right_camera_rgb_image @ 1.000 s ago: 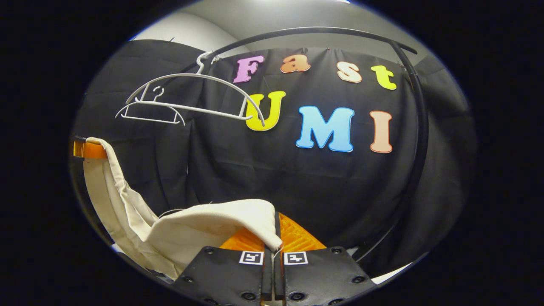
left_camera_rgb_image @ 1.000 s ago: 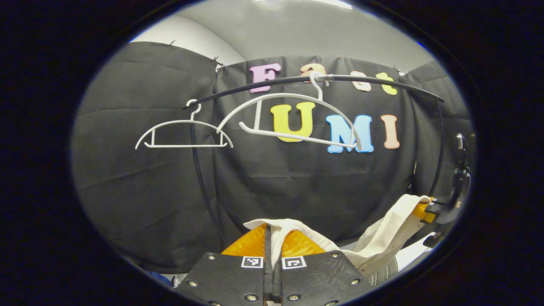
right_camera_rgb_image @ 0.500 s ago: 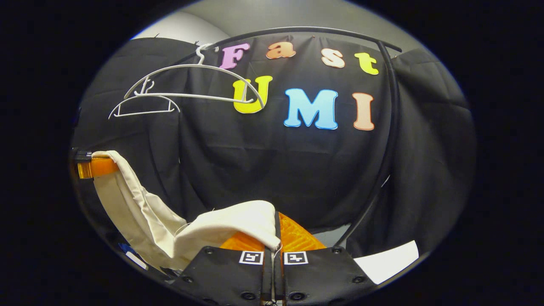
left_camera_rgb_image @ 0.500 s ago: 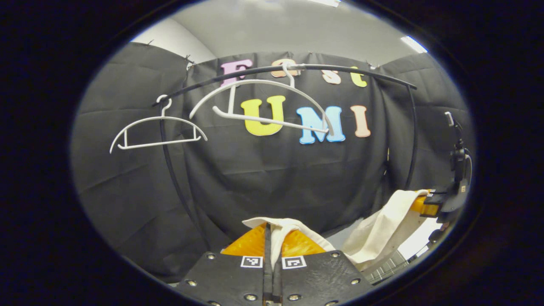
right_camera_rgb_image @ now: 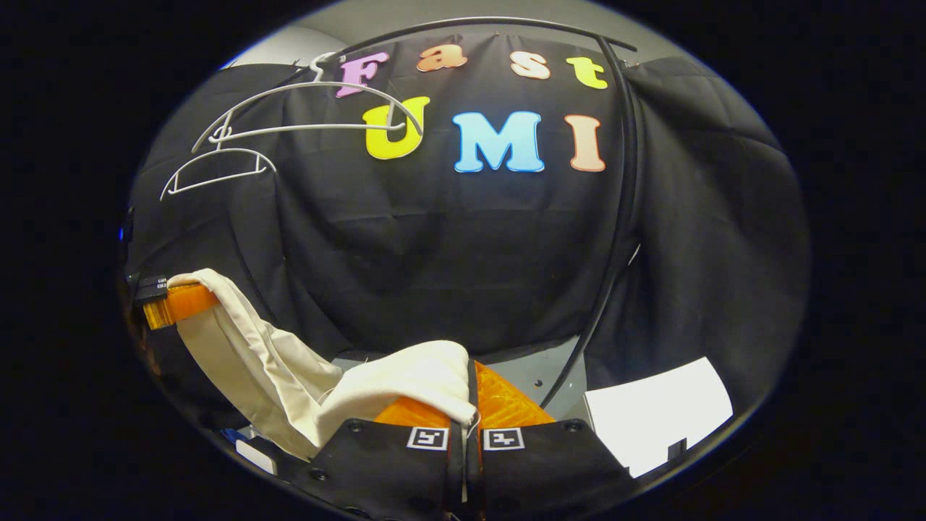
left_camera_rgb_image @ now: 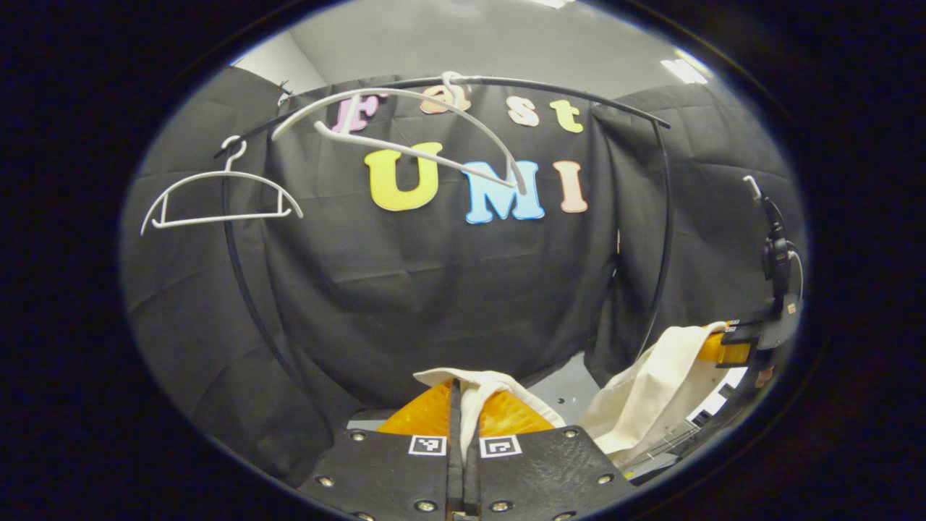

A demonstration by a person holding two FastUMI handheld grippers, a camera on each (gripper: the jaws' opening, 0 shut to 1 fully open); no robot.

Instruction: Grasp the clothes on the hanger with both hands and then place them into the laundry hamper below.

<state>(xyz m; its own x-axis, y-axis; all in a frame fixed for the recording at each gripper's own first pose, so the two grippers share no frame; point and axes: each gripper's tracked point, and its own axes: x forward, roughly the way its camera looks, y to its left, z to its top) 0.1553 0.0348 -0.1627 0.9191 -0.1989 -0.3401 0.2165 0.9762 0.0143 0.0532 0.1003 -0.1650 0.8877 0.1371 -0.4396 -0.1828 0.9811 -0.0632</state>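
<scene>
A cream garment (left_camera_rgb_image: 481, 382) hangs slack between both grippers, off the hangers. In the left gripper view my left gripper (left_camera_rgb_image: 463, 396) is shut on one edge of it, and the cloth runs right to the right gripper (left_camera_rgb_image: 725, 352). In the right gripper view my right gripper (right_camera_rgb_image: 469, 394) is shut on the garment's (right_camera_rgb_image: 405, 375) other edge, which sags left toward the left gripper (right_camera_rgb_image: 172, 302). Two bare white hangers (left_camera_rgb_image: 221, 197) (left_camera_rgb_image: 405, 119) hang on the black rail (left_camera_rgb_image: 579, 92) high above. The right gripper view shows both hangers too (right_camera_rgb_image: 217, 171) (right_camera_rgb_image: 304, 108).
The rail's black upright (right_camera_rgb_image: 615, 239) curves down to a grey base plate (right_camera_rgb_image: 539, 370) just ahead of my right gripper. A white sheet (right_camera_rgb_image: 655, 416) lies on the floor at the lower right. The black cloth wall closes off the back.
Both grippers have come down with the garment still held. The hangers and rail have climbed in both views, and the grey base and white sheet have come into sight.
</scene>
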